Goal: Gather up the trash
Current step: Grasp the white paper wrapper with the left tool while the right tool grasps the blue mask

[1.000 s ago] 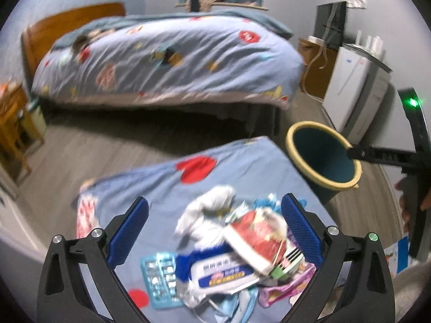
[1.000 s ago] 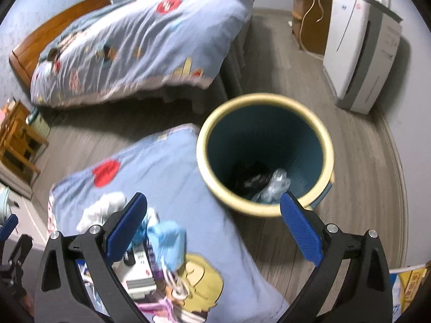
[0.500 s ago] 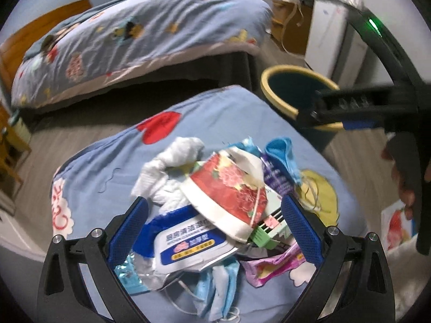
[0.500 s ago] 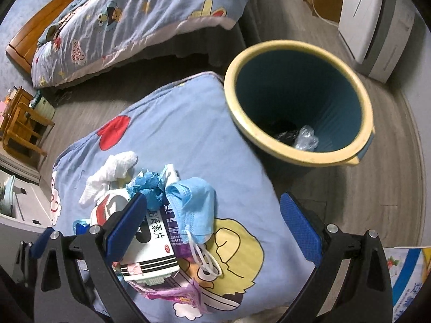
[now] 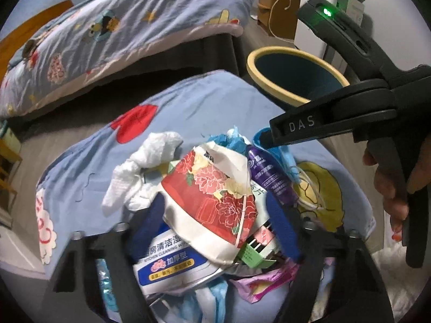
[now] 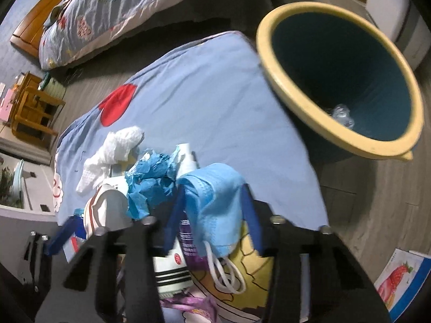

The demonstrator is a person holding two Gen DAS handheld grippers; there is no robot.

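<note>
Yellow-rimmed bin [image 6: 339, 134] stands just beside the piled wrappers [image 5: 212, 202].

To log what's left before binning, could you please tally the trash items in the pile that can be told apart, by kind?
Tissue: 1
Floral cup: 1
Wipes pack: 1
Purple tube: 1
Mask: 1
Blue paper: 1
Pink wrapper: 1
Total: 7; more lies partly hidden underneath.
</note>
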